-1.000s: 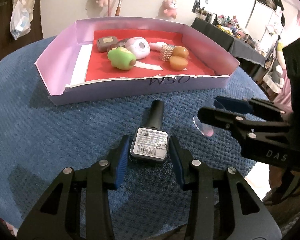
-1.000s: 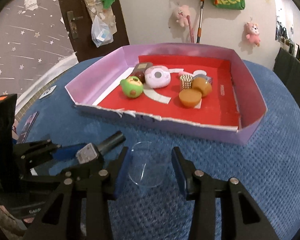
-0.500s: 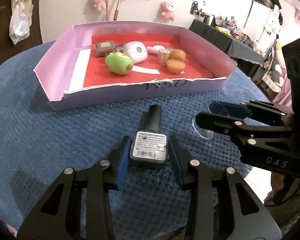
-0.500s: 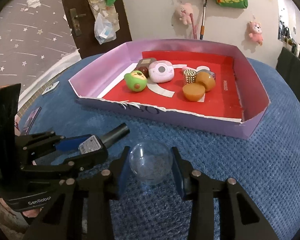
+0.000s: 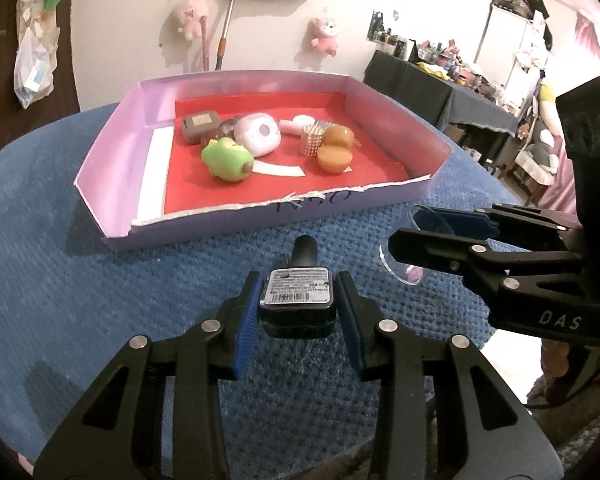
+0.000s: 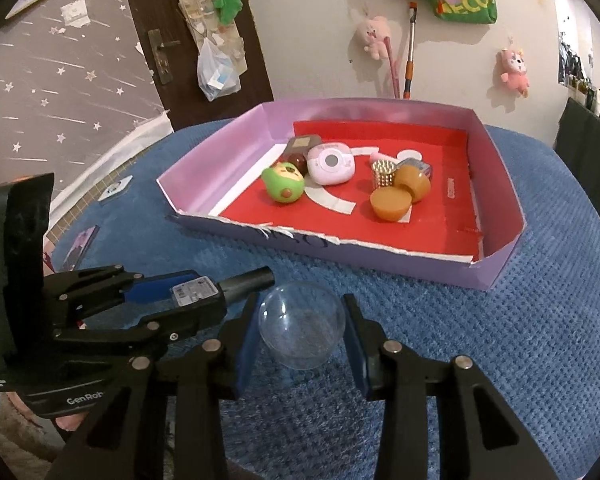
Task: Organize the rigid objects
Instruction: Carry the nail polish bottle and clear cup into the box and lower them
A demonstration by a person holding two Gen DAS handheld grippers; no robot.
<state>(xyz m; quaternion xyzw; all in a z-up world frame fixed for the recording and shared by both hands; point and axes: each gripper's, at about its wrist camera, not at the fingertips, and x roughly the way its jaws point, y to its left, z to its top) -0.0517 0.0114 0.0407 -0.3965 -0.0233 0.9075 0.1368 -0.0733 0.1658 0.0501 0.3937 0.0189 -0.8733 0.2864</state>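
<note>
Both tongs have lifted since a moment ago: the left gripper is clamped on the one dark bottle, and the right gripper, jaws just closing, pinches the one clear half-ball, both above the blue cloth. The smooth half-ball might pop out. The purple box beyond holds two orange cups and one green toy.

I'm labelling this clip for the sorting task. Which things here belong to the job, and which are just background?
Job: dark bottle in left gripper; clear dome in right gripper; purple tray of toys.
Background: plush toys on wall; hanging bag; blue cloth.
</note>
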